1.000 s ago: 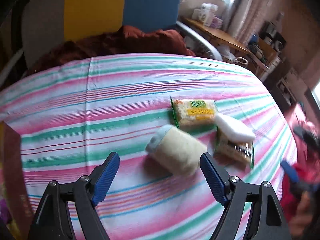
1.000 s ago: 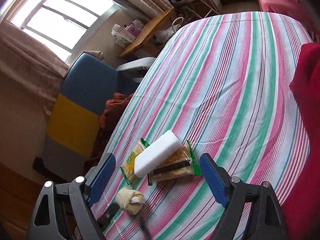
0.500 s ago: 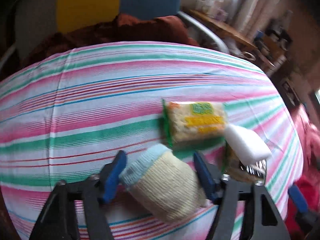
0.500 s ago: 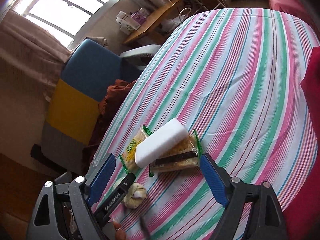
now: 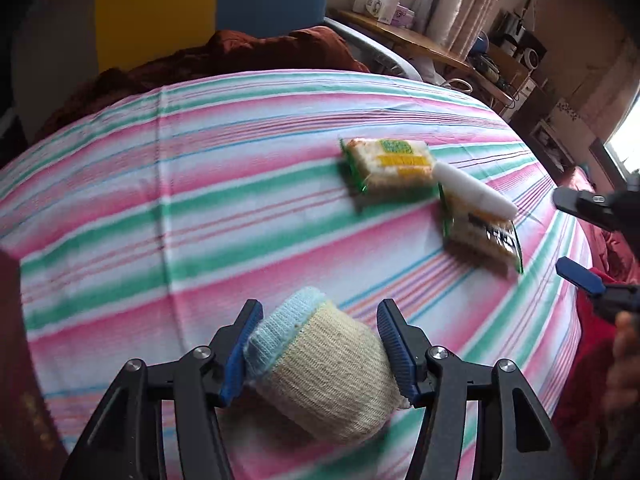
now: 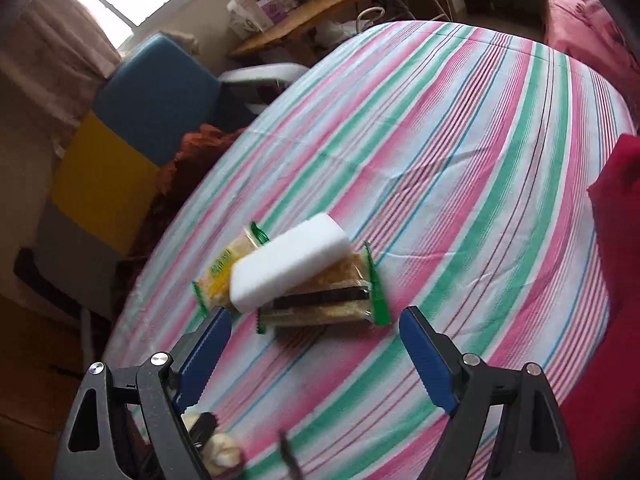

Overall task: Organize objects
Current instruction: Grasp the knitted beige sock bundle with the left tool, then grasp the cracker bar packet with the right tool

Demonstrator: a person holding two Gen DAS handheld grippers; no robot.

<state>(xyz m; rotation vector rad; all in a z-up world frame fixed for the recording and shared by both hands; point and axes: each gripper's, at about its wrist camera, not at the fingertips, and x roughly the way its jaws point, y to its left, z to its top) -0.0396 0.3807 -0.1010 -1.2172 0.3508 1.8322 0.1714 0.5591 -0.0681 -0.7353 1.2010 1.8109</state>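
Note:
A rolled cream sock with a light blue cuff (image 5: 324, 368) sits between the blue pads of my left gripper (image 5: 320, 352), which is shut on it just above the striped tablecloth (image 5: 160, 200). Beyond lie two snack packets (image 5: 390, 166) (image 5: 480, 232) with a white sponge block (image 5: 472, 192) resting across them. In the right wrist view the white block (image 6: 290, 256) lies on the packets (image 6: 320, 300), just ahead of my open, empty right gripper (image 6: 316, 344). The sock (image 6: 220, 452) shows at the bottom left there.
A blue and yellow chair (image 5: 180, 4) with a rust cloth (image 5: 224, 56) stands behind the table. A wooden shelf (image 5: 420, 40) with boxes is at the back right. Red fabric (image 6: 608, 280) lies at the table's right edge. A dark brown object (image 5: 16, 360) is at far left.
My left gripper moved forward around the sock and closed on it. My right gripper moved closer to the packets and white block and stayed open.

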